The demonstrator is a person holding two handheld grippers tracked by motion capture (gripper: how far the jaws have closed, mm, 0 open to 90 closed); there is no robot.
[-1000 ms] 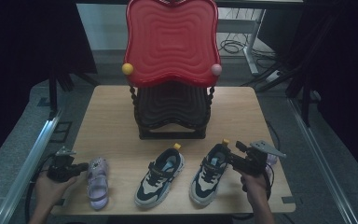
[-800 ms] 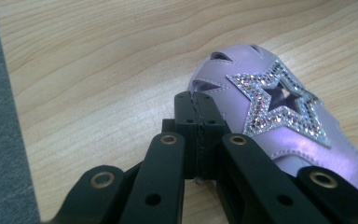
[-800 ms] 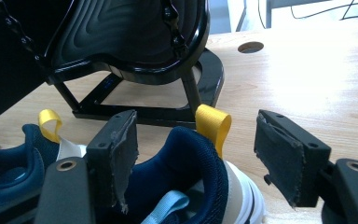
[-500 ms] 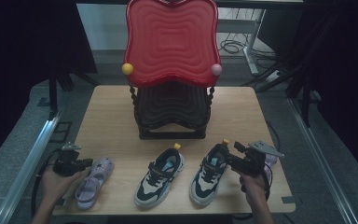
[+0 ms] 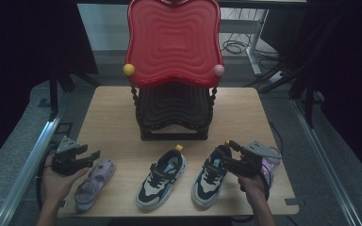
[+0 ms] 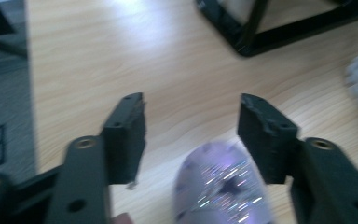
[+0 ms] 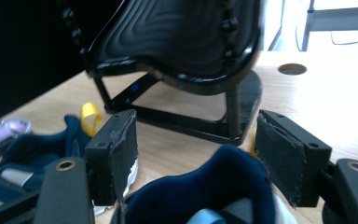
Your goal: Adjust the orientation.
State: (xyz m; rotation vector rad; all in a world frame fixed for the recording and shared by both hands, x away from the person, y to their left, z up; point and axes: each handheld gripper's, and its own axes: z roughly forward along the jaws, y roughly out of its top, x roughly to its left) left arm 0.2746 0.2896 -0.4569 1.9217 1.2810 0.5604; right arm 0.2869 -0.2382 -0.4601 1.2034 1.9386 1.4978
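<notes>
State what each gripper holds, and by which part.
Nothing is held. The left gripper is open above the purple shoe; the right gripper is open around the sneaker's collar.

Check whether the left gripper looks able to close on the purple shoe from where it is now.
Probably yes. The left gripper is open, and the purple shoe lies on the table low between its jaws with nothing else in between. It seems it would need to push a little farther forward first.

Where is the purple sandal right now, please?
In the high view the purple sandal lies at the table's front left, just under the open left hand-held gripper, left of the two navy sneakers.
</notes>
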